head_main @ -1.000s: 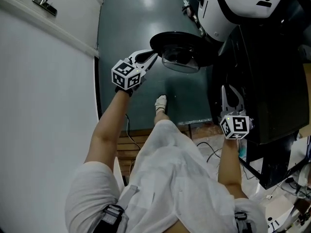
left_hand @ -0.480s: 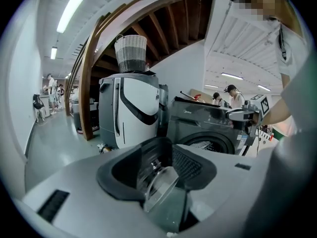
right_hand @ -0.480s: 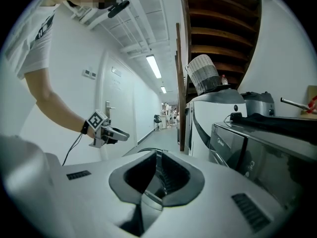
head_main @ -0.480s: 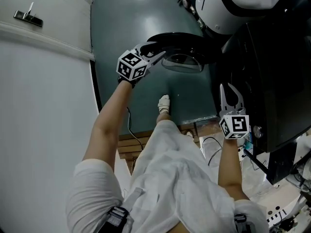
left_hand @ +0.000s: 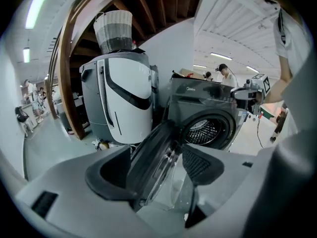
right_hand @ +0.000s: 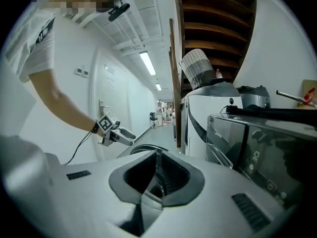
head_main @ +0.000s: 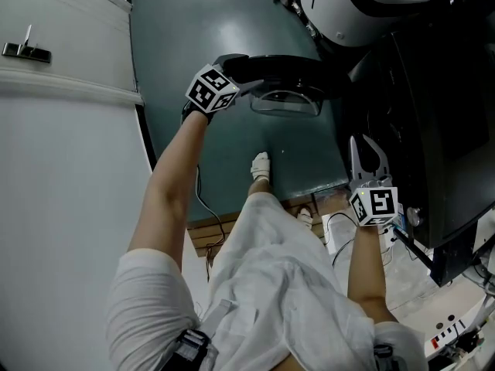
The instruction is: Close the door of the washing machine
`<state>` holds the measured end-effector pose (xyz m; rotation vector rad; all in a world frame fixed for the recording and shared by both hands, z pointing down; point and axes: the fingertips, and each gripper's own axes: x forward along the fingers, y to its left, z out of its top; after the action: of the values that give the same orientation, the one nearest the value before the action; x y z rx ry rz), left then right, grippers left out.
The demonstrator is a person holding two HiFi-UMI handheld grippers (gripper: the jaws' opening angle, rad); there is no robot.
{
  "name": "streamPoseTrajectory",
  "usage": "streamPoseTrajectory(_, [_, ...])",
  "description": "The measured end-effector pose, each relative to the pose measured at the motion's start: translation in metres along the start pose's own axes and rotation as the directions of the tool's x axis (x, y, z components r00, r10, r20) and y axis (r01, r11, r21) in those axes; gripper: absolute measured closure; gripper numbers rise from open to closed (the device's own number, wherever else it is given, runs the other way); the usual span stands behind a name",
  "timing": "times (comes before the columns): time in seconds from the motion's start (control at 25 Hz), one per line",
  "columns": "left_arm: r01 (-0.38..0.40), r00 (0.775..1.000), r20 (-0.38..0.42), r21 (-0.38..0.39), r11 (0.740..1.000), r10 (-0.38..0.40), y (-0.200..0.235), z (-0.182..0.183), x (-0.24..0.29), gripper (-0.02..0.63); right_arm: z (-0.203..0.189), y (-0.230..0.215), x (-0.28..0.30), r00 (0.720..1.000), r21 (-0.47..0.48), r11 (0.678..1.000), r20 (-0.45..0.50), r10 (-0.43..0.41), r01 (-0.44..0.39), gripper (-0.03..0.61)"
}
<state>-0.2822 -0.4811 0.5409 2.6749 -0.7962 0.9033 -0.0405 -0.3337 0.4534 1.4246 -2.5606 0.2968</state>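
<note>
Now the left tool (left_hand: 157, 168) — jaws just opened — straddles the door (head_main: 290, 69) rim; right tool (right_hand: 157, 175) pinched together.

Test lab/workshop hall: dark grey front-load washing machine (left_hand: 198, 98) & tall white-grey plastic appliance (left_hand: 124, 93) side by side, long ceiling strip light (right_hand: 147, 63) upper centre, loose floor cables (head_main: 334, 234) lower right.

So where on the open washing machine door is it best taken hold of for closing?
The thick black rim at the free edge of the door, approached edge-on. The door stands swung wide, so that rim offers jaws a narrow bar; the bulging glass bowl would likely slip. The jaws of the left gripper have just been opening and straddle that rim, not clamping it.
</note>
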Motion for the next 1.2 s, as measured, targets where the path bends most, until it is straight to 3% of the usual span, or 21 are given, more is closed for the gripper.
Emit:
streamPoseTrajectory(0.44, [0.076,0.977,-0.207,0.092,0.993,-0.055,0.03,-0.038,0.054,0.255,-0.011,-0.002,0.022,1.0,0.009,1.0,-0.02,0.013,-0.013,0.543])
streamPoseTrajectory(0.88, [0.119,0.959,-0.275,0.15,0.982,-0.074,0.028,-0.05,0.077,0.255,-0.016,0.004,0.027,0.999,0.007,0.999,-0.034,0.033,-0.033,0.543])
streamPoseTrajectory(1.2, [0.089,0.96,-0.277,0.155,0.984,-0.043,0.022,-0.052,0.074,0.264,-0.017,0.009,0.019,0.999,0.007,0.999,-0.031,0.033,-0.032,0.543])
